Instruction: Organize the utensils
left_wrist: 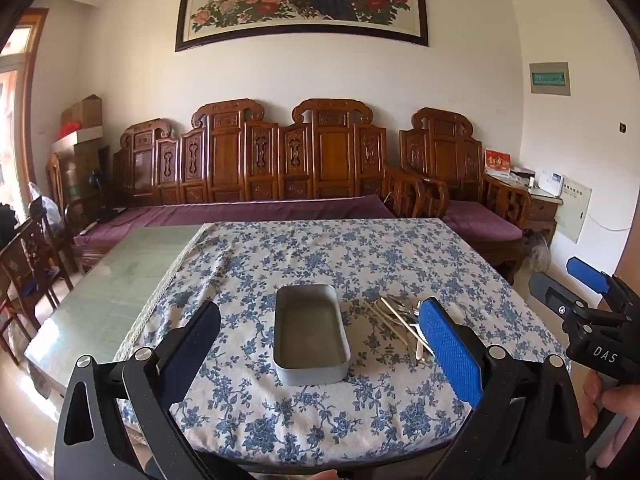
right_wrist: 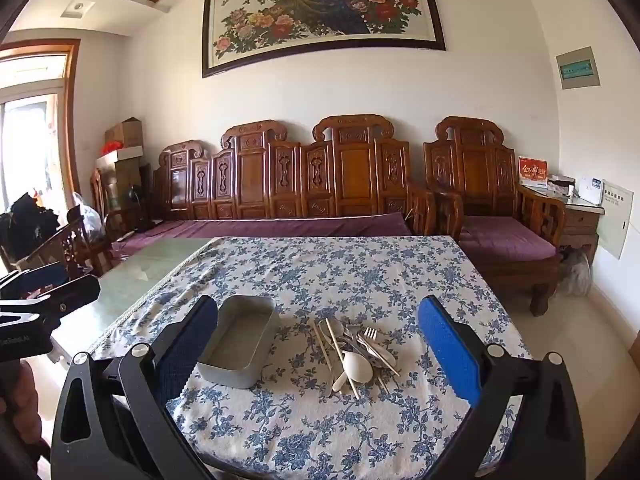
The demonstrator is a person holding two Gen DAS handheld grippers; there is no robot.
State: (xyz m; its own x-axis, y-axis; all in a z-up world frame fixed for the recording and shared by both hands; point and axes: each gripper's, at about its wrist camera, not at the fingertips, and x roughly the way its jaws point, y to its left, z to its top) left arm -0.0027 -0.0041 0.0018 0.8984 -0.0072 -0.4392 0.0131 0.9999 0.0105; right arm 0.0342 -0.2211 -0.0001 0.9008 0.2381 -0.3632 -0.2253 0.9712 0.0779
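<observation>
A grey metal tin (left_wrist: 310, 336) (right_wrist: 240, 340) lies empty on the blue floral tablecloth (left_wrist: 320, 256) (right_wrist: 340, 264). To its right is a pile of utensils (left_wrist: 400, 320) (right_wrist: 354, 350): metal spoons, a fork, wooden chopsticks and a pale spoon. My left gripper (left_wrist: 320, 352) hovers above the near side of the tin, open and empty. Also open with nothing in it, my right gripper (right_wrist: 320, 356) is held above the near side of the pile. The right gripper (left_wrist: 588, 300) shows at the right edge of the left wrist view, and the left gripper (right_wrist: 44, 288) at the left edge of the right wrist view.
The cloth covers the right part of a glass-topped table (left_wrist: 104, 280) (right_wrist: 132, 276). A carved wooden sofa with purple cushions (left_wrist: 256, 208) (right_wrist: 280, 224) stands behind it, with an armchair (right_wrist: 500, 232) to the right. Wooden chairs (left_wrist: 28, 256) stand at the left.
</observation>
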